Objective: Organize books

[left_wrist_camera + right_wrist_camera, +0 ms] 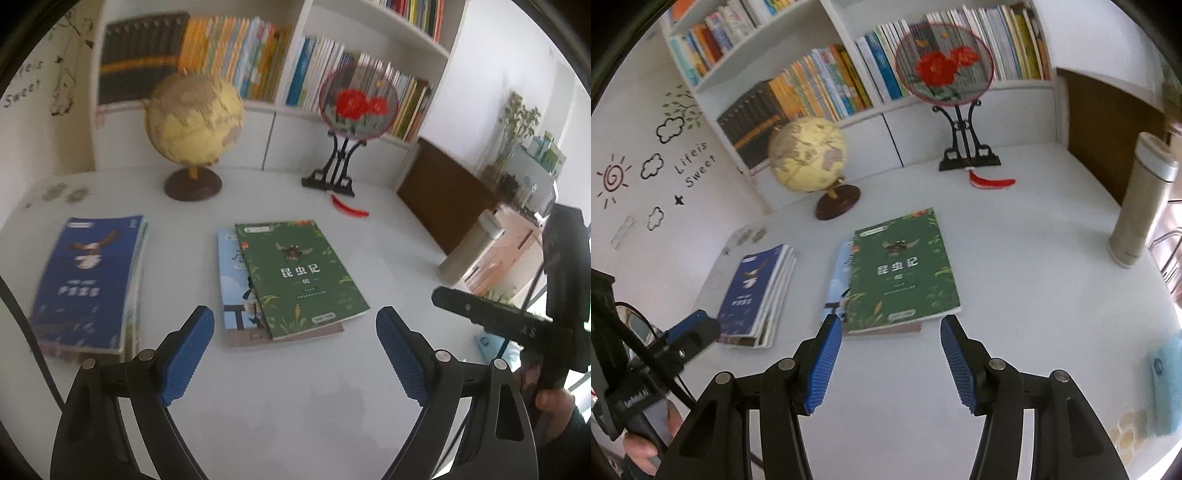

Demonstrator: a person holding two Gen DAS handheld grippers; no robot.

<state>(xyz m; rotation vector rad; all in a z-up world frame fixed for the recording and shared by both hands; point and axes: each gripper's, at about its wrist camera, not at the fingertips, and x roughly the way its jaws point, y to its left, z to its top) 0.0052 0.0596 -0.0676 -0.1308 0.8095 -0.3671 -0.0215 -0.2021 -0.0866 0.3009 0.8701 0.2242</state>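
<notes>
The right gripper [891, 336] and left gripper [295, 325] hover released above the table [295, 406], just short of the green book [903, 273] topping the middle pile, which I judge needs grasping next.

Light-blue book [231, 280] mostly under green book [299, 277]

The place looks like a home study or reading room: a white bookshelf [849, 74] packed with books, a globe [807, 158], playful wall decals [665, 162], and a white table [1015, 258] bearing paperbacks.
</notes>
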